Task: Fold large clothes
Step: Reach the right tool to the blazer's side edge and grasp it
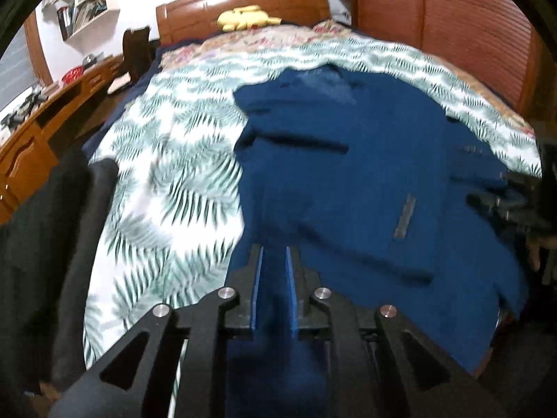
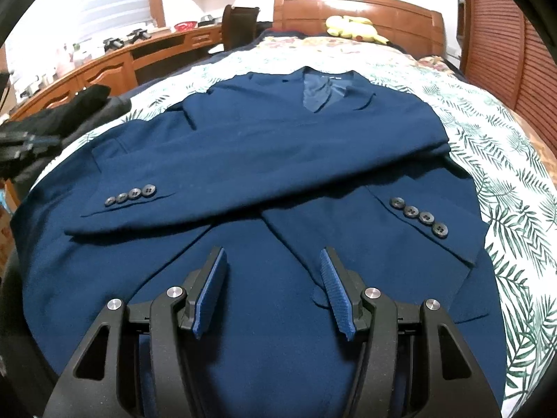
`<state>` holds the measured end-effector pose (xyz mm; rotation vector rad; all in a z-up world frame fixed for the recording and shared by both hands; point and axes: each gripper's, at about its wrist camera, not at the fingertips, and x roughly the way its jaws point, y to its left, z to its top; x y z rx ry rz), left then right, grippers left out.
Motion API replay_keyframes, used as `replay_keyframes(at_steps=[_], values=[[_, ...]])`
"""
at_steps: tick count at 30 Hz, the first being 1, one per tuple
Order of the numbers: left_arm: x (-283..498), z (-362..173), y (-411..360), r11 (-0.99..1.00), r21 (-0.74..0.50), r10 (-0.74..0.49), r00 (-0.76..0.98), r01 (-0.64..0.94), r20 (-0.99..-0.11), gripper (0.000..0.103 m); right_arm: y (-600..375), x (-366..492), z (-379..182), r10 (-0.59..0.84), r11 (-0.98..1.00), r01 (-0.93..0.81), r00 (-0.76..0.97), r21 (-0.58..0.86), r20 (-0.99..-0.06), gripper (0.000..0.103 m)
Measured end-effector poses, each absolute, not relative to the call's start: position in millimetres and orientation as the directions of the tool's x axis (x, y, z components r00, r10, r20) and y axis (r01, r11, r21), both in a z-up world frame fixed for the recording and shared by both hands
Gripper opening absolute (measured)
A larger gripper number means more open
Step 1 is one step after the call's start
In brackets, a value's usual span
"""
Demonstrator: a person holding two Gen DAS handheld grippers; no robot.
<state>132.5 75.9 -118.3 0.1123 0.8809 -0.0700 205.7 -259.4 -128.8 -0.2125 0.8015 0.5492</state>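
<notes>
The navy blue wool suit jacket (image 2: 264,160) lies on the palm-leaf print bedspread (image 2: 497,174), sleeves crossed, while the left gripper (image 1: 274,254) seemingly pinches its hem through blur and the right gripper (image 2: 273,264) hovers agape above it

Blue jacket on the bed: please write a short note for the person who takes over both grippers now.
Left gripper: shut on the jacket, fabric pinched at its left side.
Right gripper: open, above the lower hem, holding nothing.
The jacket lies front up on the bed, collar toward the headboard.
Done: both sleeves are crossed over the chest.
Left: fold the body and tidy it.
</notes>
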Motion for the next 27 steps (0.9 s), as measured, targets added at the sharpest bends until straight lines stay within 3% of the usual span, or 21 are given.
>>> replay_keyframes(at_steps=[8, 20, 23, 27], values=[[104.9, -148.5, 96.0, 0.996, 0.056, 0.006, 0.577, 0.070, -0.817, 0.015, -257.2, 206.7, -131.3, 0.375, 0.841, -0.541, 0.567, 0.012, -0.733, 0.057], [100.7, -155.9, 105.7, 0.995, 0.093, 0.051, 0.581, 0.042, -0.812, 0.019, -256.9, 207.2, -132.3, 0.374, 0.840, -0.542, 0.568, 0.009, -0.733, 0.058], [100.9, -158.5, 110.1, 0.985, 0.171, 0.141, 0.580, -0.003, -0.803, 0.032, -256.3, 207.3, -132.7, 0.374, 0.840, -0.542, 0.568, 0.008, -0.733, 0.058], [97.3, -157.9, 121.8, 0.994, 0.105, 0.097, 0.582, -0.020, -0.807, 0.034, -256.5, 206.9, -132.3, 0.380, 0.839, -0.544, 0.566, 0.015, -0.732, 0.058]])
